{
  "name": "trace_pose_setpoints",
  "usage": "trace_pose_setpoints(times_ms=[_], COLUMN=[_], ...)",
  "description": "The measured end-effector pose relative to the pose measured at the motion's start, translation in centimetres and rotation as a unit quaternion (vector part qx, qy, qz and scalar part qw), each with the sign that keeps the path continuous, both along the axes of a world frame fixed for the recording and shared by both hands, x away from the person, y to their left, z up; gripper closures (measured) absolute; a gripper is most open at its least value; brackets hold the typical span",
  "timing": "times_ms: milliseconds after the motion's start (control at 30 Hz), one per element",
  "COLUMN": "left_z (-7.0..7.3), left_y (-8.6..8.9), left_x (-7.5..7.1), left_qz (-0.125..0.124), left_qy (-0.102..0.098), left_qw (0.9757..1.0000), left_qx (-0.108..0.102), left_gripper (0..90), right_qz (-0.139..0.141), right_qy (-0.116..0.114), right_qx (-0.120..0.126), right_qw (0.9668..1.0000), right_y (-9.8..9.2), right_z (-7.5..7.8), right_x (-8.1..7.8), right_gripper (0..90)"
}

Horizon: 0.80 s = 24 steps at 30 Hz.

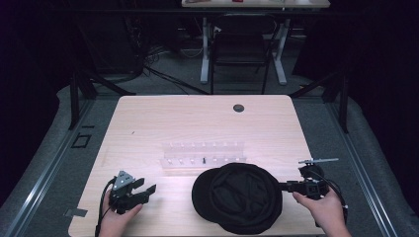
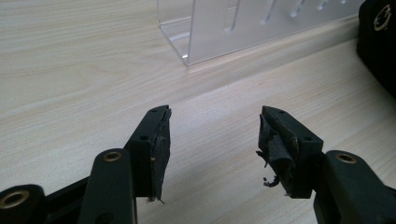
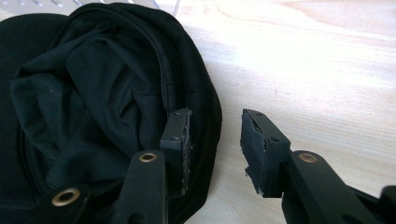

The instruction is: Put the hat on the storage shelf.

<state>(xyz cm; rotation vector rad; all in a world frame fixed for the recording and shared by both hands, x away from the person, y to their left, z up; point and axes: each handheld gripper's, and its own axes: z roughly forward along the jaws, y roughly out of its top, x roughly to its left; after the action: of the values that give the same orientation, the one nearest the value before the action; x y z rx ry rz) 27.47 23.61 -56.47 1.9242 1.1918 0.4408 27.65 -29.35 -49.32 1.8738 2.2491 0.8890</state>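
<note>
Now | soft black fabric cap (image 1: 239,196) lies upside down, near edge of pale wooden table (image 1: 148,123) | light, floppy; grab right rim | right gripper (image 3: 214,140) half-open astride that rim, pads not pressing | left gripper (image 2: 212,140) open, empty, left.

"What is this place, a lab?"

"Looks like one. Dark curtains all round, metal rails (image 1: 44,173) on the grey floor, cables (image 1: 148,54) heaped behind, and a bare wooden table (image 1: 148,123) lit from above. A folding chair (image 1: 241,49) and a white desk (image 1: 257,5) stand farther back."
</note>
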Motion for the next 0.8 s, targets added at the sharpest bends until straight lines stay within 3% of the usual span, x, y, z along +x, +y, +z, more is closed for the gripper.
trace_pose_setpoints(times_ms=[367, 667, 767, 800], left_z=[0.0, 0.0, 0.0, 0.0], left_y=[-0.1, 0.0, 0.0, 0.0], left_x=[0.0, 0.0, 0.0, 0.0], left_qz=[-0.002, -0.001, -0.002, -0.002], left_qy=[0.002, 0.004, 0.005, 0.005], left_qw=[1.0, 1.0, 1.0, 1.0], left_qx=[0.0, 0.0, 0.0, 0.0], left_gripper=[43.5, 43.5, 43.5, 43.5], right_qz=[0.001, 0.002, 0.006, 0.006], right_qy=[0.002, 0.038, 0.066, 0.066], right_qx=[-0.008, -0.017, -0.02, -0.02], right_qw=[1.0, 0.9991, 0.9976, 0.9976], right_y=[0.6, 0.9, 1.0, 1.0], right_z=[-0.3, -0.5, -0.8, -0.8], right_x=[0.2, 1.1, 1.5, 1.5], right_gripper=[70.6, 61.2, 58.3, 58.3])
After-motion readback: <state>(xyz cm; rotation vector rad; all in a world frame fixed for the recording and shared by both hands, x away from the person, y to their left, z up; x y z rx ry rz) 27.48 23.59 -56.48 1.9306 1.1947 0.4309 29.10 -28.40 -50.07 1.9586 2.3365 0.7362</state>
